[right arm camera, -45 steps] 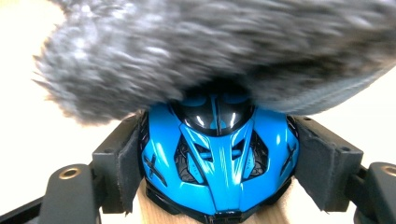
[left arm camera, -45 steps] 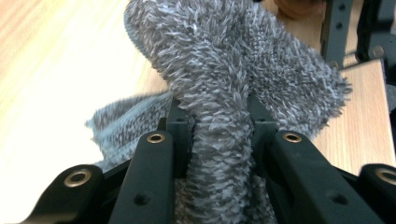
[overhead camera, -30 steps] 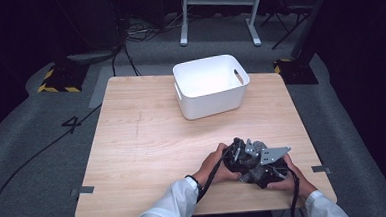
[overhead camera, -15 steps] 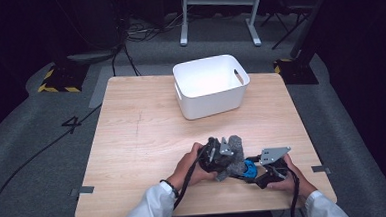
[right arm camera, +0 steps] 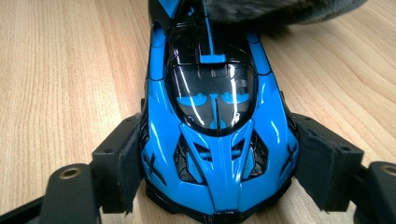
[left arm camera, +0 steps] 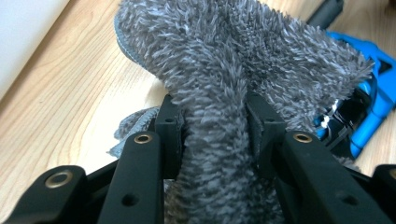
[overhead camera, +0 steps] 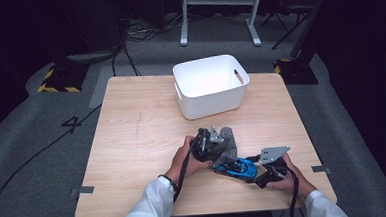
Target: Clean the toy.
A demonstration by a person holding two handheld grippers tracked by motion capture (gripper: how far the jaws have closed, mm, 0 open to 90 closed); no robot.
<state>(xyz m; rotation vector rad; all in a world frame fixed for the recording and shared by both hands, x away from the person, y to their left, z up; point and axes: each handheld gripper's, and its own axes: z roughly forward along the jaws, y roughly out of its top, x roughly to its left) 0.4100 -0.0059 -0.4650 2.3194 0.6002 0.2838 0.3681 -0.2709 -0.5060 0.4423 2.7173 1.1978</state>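
jaws of the left gripper (overhead camera: 218, 146) are clamped on a bunched fold of the grey fluffy cloth (left arm camera: 233, 79); in the left gripper view the pile bulges up between the two black pads and spreads out above them, and they have just been easing a little wider with the cloth still pinched. jaws of the right gripper (overhead camera: 256, 167) are closed on the blue toy car (right arm camera: 217, 140), one pad pressed to each flank near one end of it, and they have just been squeezing in a touch more.

on the worktop (overhead camera: 132, 136) the car lies low at about 5 o'clock from the middle, its length running from the right gripper towards 10 o'clock. the cloth sits at the car's far end, draped over that end and touching it; in the right gripper view the grey edge covers the car's far tip. the left hand (overhead camera: 186, 156) holds its gripper just beside the car, at 9 o'clock of it. the white bin (overhead camera: 208, 100) stands well apart from both, at 12 o'clock on the worktop.
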